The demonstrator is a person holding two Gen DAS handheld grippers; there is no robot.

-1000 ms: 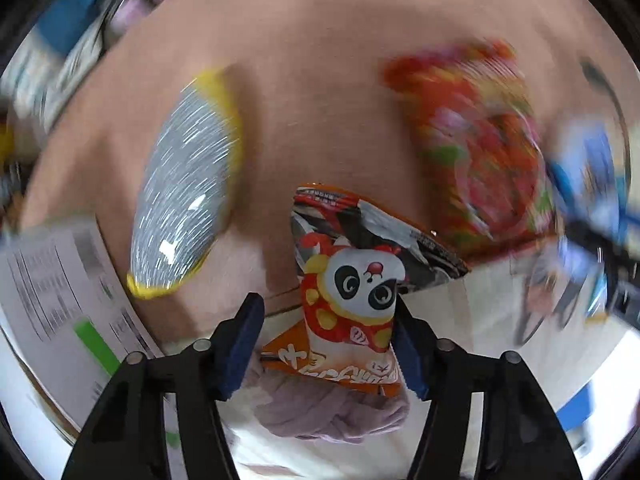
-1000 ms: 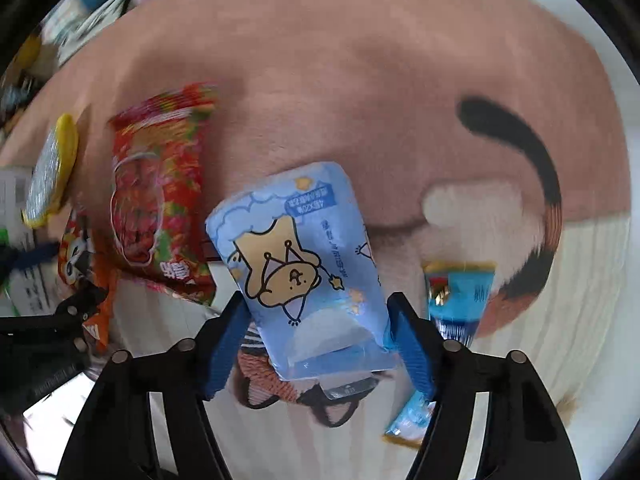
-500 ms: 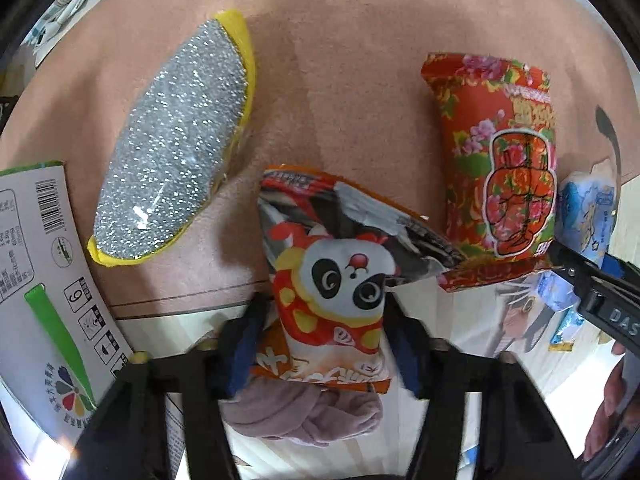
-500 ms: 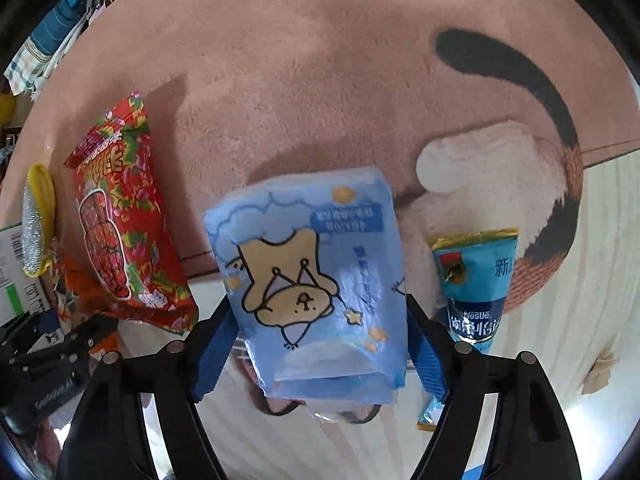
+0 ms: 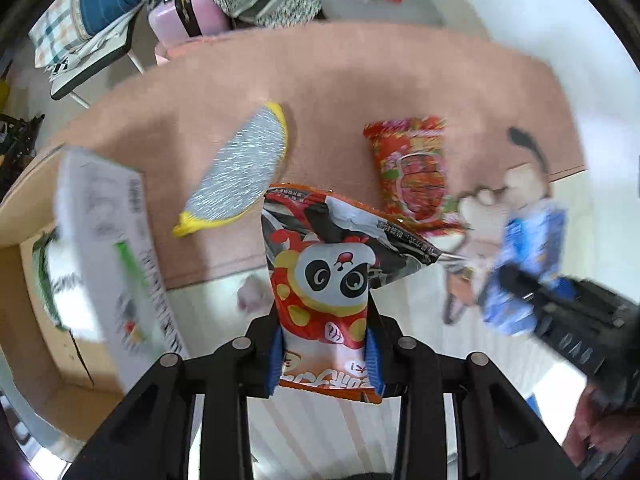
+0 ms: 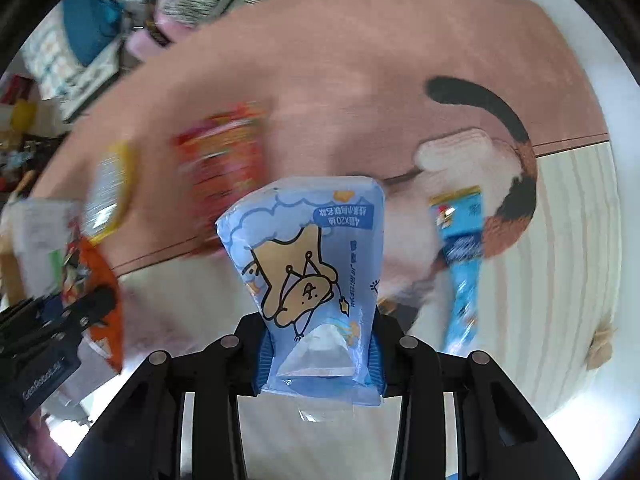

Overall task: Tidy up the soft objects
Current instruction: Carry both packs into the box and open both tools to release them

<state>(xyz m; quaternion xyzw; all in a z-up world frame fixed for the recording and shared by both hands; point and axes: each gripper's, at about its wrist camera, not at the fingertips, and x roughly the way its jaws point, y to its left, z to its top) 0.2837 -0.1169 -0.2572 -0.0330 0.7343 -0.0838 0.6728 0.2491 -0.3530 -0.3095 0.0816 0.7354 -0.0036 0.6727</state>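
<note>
Panda snack bag (image 5: 328, 280) pinched low in left gripper (image 5: 326, 354), lifted above the rug (image 5: 360, 72); cardboard box (image 5: 24, 280) at left. Blue tissue pack (image 6: 312, 256) clamped likewise in right gripper (image 6: 318, 354). Risk: slick film sliding out of either grip, or the two held packs colliding mid-carry.

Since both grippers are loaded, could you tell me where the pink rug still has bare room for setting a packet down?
Bare pink rug lies beyond the silver-and-yellow pouch and red flowered snack packet, and between them. It is crowded near the rug's front edge: blue Nestle sachet, cardboard box.
</note>
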